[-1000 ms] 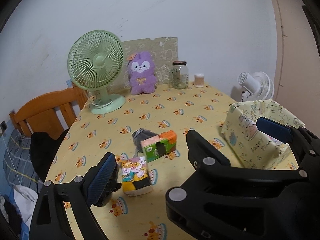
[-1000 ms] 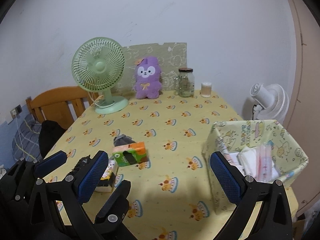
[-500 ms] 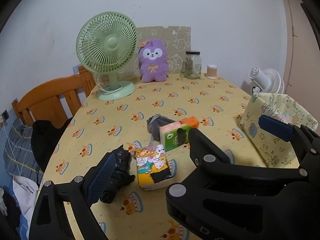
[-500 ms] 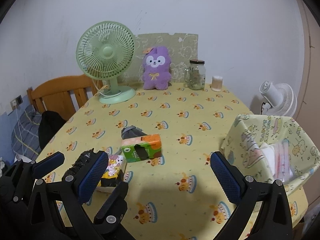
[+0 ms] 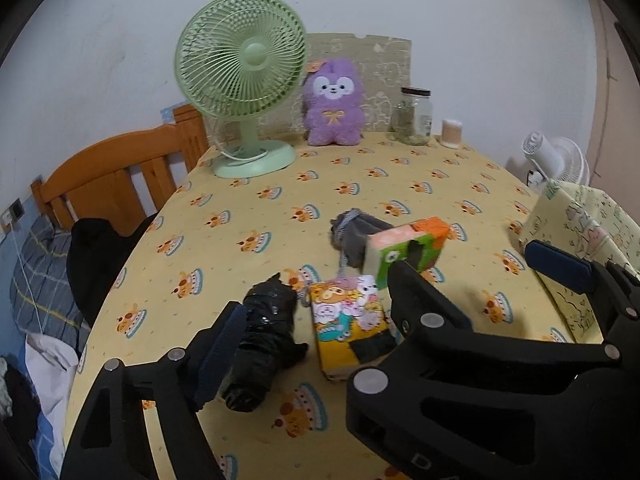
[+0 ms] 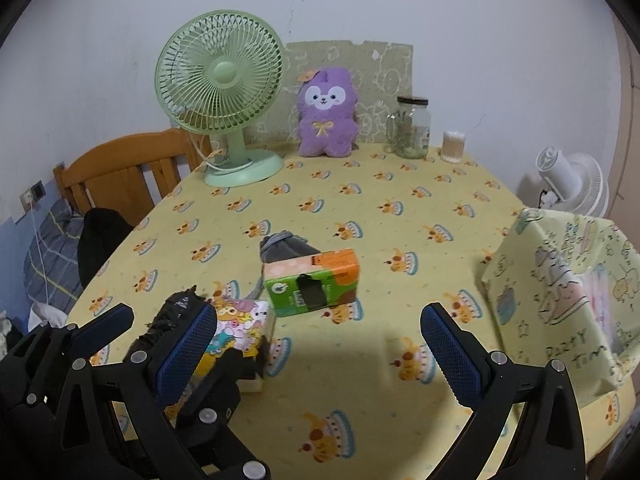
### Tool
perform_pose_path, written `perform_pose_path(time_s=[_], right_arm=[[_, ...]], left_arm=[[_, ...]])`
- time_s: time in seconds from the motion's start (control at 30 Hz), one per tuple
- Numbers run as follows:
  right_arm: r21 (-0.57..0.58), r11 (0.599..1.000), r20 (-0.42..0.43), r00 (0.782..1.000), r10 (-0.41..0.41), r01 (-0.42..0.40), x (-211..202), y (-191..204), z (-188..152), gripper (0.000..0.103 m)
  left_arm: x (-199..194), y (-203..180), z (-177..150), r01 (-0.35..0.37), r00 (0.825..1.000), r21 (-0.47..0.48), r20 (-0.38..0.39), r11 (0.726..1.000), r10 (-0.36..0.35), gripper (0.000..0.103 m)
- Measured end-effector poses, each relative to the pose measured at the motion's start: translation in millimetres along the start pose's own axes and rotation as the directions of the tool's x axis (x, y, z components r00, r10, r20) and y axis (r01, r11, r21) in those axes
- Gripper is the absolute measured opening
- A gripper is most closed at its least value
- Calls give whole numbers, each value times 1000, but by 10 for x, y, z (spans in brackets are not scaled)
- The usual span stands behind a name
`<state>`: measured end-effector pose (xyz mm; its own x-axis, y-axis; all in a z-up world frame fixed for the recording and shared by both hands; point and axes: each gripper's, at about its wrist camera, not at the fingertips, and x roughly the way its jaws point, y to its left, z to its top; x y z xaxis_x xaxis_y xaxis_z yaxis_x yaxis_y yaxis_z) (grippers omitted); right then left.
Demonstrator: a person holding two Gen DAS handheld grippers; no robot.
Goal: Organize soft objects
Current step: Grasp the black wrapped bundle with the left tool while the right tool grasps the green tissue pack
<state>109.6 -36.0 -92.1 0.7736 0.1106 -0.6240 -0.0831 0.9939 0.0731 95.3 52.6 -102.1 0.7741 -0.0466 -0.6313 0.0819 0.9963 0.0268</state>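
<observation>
On the yellow tablecloth lie a crumpled black bag [image 5: 264,344], a cartoon-print tissue pack [image 5: 348,320], a green-and-orange tissue pack [image 6: 312,280] and a grey drawstring pouch [image 6: 284,246]. My left gripper [image 5: 320,332] hovers low over the bag and the cartoon pack, jaws closing. Its left pad [image 5: 218,354] is beside the bag and no pad presses anything. The right gripper's frame hides its other finger. My right gripper [image 6: 318,354] stands wide open and holds nothing, the green-and-orange pack ahead of it. A patterned fabric bin [image 6: 560,280] stands at the right.
At the table's far edge stand a green fan [image 5: 240,60], a purple plush [image 5: 332,104], a glass jar [image 5: 414,116] and a cotton swab pot [image 5: 451,132]. A wooden chair [image 5: 112,176] is at the left, a white fan [image 6: 572,180] beyond the right edge.
Both grippers have come forward and down, so the bag and the packs look larger and nearer. The left gripper's fingers have drawn inward a little. The bin has slid toward the right of each view.
</observation>
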Motion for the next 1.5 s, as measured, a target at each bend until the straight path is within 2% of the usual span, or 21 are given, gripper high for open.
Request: perform_pose_path(time_s=[0.67,0.73,0.9,0.93,0.97,1.0,1.17,1.5], right_arm=[[-71,997,-68,998,6,-11,302,250,-42,103],[-73,997,-72,997,4,-10,332,258,-47,103],[-75,997,-92,996,10,-17,420,251,-59,103],[-77,997,-97,995,13,-20,440,248,-58,103],[-81,996,-102,995,16,-25,460,247,-53,103],[-86,996,-105,994,16,-25,472,247,-50,103],[-116,992,-91,995,29,-39,517,247,-13,103],[-29,999,-104,994,29,-32,670,54,108,103]], left_arm=[[304,345,-121,-70,995,-74,-80,995,64,80],[331,362,-130,-63,995,-78,-86,995,56,73],[416,376,-144,-68,994,-92,-88,993,60,69],[432,378,-147,-71,994,-100,-90,992,62,64],[449,383,-147,-75,993,-107,-95,991,65,52],[476,390,-148,-76,992,-113,-108,991,64,47],[498,371,-119,-96,990,-121,-111,988,82,44],[570,226,75,-101,992,-82,-81,991,94,44]])
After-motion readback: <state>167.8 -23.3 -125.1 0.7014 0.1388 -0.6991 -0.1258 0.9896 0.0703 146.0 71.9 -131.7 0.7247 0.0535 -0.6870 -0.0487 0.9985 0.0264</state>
